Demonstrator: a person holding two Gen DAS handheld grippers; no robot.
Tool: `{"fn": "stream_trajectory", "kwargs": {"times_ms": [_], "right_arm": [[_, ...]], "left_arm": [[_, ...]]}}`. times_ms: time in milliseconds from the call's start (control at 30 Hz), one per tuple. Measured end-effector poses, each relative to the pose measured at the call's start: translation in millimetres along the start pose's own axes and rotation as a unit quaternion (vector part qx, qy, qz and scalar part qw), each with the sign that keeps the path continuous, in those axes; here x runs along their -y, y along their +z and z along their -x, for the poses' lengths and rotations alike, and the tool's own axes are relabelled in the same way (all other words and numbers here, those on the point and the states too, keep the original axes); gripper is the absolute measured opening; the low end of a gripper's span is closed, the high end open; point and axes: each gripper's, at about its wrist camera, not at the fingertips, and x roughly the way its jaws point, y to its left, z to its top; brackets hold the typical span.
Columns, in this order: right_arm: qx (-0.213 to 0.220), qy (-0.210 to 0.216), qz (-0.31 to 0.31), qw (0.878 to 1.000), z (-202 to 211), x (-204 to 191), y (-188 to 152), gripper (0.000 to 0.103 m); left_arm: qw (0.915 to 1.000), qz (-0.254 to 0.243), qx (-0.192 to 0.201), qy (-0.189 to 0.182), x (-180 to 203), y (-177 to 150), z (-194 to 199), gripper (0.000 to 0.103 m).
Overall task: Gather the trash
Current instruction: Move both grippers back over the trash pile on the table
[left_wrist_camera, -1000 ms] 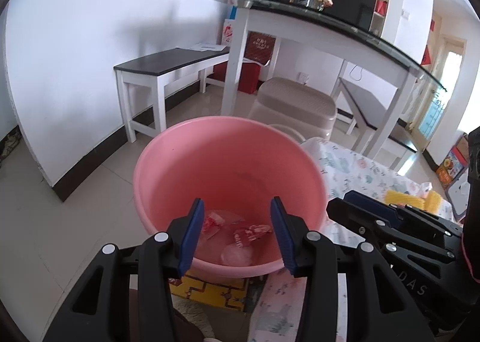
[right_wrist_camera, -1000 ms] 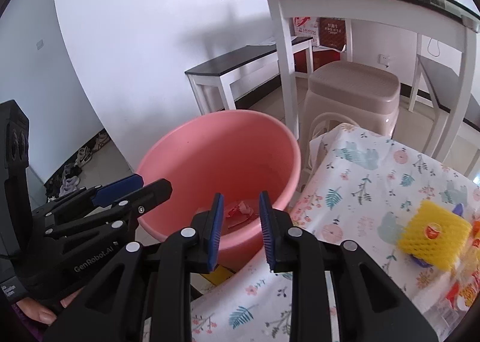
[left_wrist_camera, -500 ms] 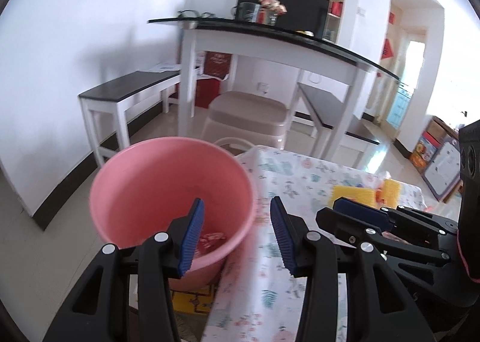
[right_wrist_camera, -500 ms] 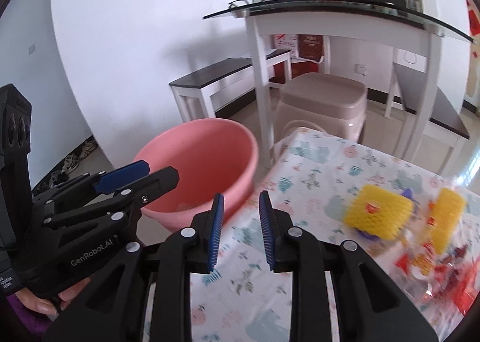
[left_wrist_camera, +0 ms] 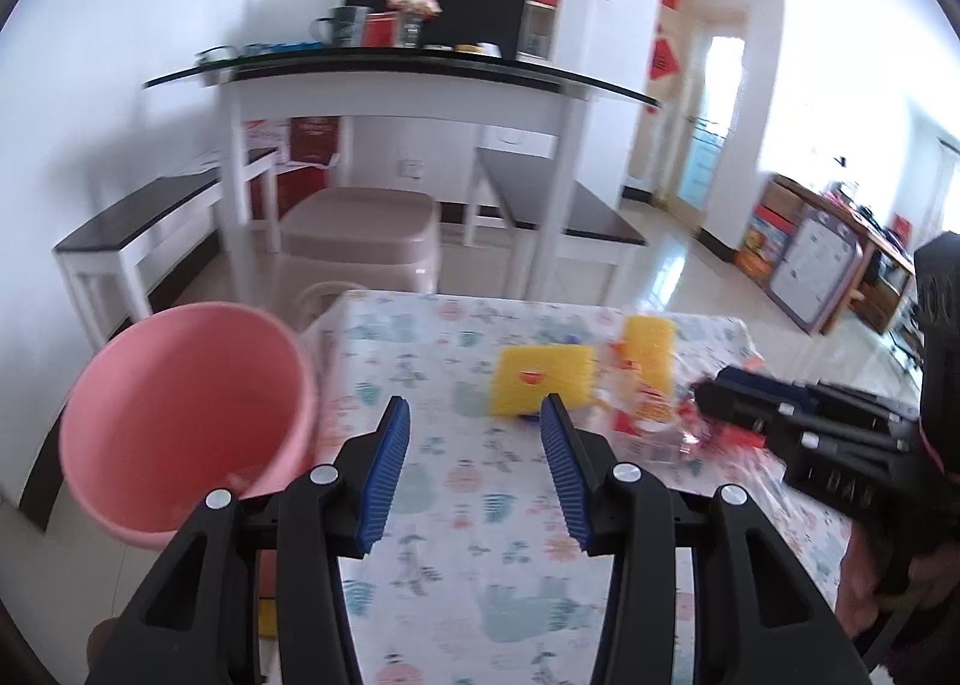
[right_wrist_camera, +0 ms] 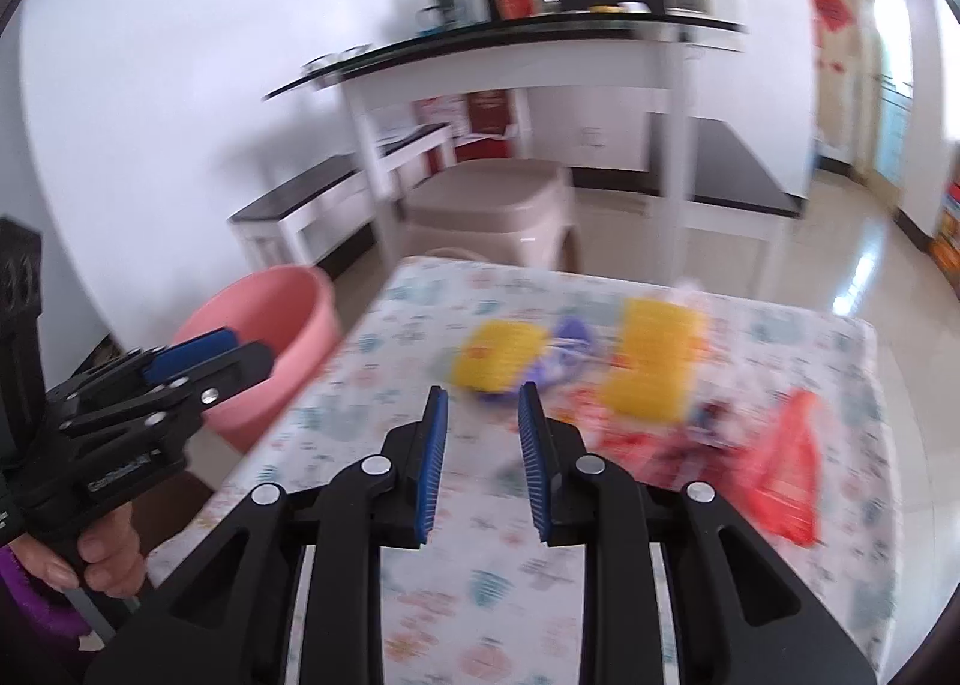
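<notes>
trash point(right_wrist_camera: 654, 361) on table point(right_wrist_camera: 540, 583), pink basin point(left_wrist_camera: 180, 421) beside

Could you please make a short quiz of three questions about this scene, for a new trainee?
1. True or false: the right gripper holds a piece of trash.
2. The pink basin stands where? A) on the table B) beside the table, lower C) under the bench
3. Fill in: the two foam nets among the trash are ____ in colour.

Key:
1. False; both grippers are empty.
2. B
3. Yellow; one net lies nearer the left gripper, the other further right.
</notes>
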Motion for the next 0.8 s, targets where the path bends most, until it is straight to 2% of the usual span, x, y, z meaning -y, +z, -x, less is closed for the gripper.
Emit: {"fn": "stream_trajectory", "kwargs": {"times_ms": [200,400,600,667,800], "right_arm": [[0.009,-0.048,-0.04,0.998,15.7,52.1,-12.9,0.025],[0.002,-0.06,-0.075,0.995,21.1,84.8,-27.6,0.025],[-0.003,-0.065,-0.089,0.994,22.4,103.1,-37.1,0.025],[-0.007,-0.063,-0.095,0.993,21.4,107.4,-39.5,0.025],[-0.014,-0.062,-0.104,0.993,19.8,113.0,-43.8,0.025]], "left_arm": [[0.9981,-0.041,-0.023,-0.042,42.5,-1.5,-15.7,0.045],[0.9908,-0.099,-0.05,-0.078,79.2,-7.8,-35.6,0.045],[0.9837,-0.093,-0.086,-0.127,109.2,-10.1,-57.1,0.045],[0.9833,-0.094,-0.096,-0.123,117.9,-12.0,-67.2,0.045],[0.9852,-0.093,-0.116,-0.086,129.1,-19.1,-91.5,0.045]]}}
